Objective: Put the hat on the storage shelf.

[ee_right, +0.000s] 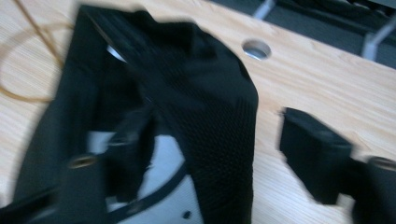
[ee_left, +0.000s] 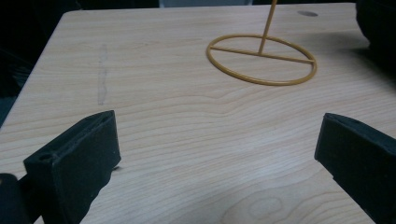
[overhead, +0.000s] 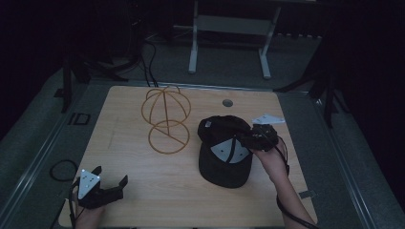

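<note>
A black cap [overhead: 224, 162] lies upside down on the right half of the wooden table [overhead: 157, 191], its pale lining facing up. My right gripper [overhead: 244, 139] reaches over the cap's far right rim. In the right gripper view, which is blurred, one jaw sits inside the cap [ee_right: 210, 107] and the other stands outside it, clear of the mesh wall, so the gripper [ee_right: 222, 154] is open around that wall. A gold wire hat stand [overhead: 165, 117] rises left of the cap. My left gripper [overhead: 112, 175] rests open at the front left corner, its jaws [ee_left: 217, 154] wide apart over bare wood.
The stand's round base ring [ee_left: 261, 59] lies ahead of the left gripper. A cable hole [overhead: 228, 102] sits near the table's far edge. Beyond the table stand the white legs of another frame [overhead: 193, 47]. A cable loop [overhead: 62, 169] lies on the floor at left.
</note>
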The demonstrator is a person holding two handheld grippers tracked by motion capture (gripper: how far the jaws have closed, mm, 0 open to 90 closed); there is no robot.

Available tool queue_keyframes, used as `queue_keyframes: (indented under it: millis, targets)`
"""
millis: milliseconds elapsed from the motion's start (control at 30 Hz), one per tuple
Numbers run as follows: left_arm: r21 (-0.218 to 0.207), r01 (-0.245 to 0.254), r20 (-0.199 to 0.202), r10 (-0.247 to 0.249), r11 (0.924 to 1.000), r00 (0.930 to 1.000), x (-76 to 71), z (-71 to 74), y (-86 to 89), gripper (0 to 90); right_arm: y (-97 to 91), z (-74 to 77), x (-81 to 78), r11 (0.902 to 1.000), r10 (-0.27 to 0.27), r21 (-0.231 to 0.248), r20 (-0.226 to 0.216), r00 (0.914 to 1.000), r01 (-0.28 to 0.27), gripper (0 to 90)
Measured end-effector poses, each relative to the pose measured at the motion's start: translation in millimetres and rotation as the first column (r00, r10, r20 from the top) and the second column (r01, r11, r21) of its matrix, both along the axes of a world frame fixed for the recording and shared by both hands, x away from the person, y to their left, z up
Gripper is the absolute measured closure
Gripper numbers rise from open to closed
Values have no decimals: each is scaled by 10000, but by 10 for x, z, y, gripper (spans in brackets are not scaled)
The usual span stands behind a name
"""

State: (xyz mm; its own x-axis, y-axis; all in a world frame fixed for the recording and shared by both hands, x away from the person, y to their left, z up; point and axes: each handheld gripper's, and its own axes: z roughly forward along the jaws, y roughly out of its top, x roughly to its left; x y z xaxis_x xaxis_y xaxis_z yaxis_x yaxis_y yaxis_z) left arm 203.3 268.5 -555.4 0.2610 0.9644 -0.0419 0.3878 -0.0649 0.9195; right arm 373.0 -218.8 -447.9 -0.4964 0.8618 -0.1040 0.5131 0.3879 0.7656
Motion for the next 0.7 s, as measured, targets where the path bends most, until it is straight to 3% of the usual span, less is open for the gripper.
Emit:
queue_keyframes:
  millis: [67, 200, 333, 500, 700]
  targets:
    - [26, 14, -5, -14, 10000, 10000, 1, 0, -5, 5, 8, -72, 34, 9996, -187, -191, -131, 9997, 185, 418]
    - [-27, 51, -62, -52, 10000, 10000, 7, -7, -9, 5, 9, -178, 98, 9975, -620, -387, -657, 9959, 596, 464]
    - [-27, 114, -104, -114, 9999, 9999, 15, -15, -18, 5, 10, -209, 119, 9954, -885, -430, -697, 9936, 857, 524]
    - [-5, 72, -182, -73, 10000, 9998, 25, -23, -24, 5, 16, -236, 126, 9920, -1140, -603, -583, 9918, 1105, 877]
    - [-43, 91, -226, -92, 9999, 9997, 26, -19, -21, 5, 33, -205, 107, 9929, -1172, -268, -349, 9925, 1163, 888]
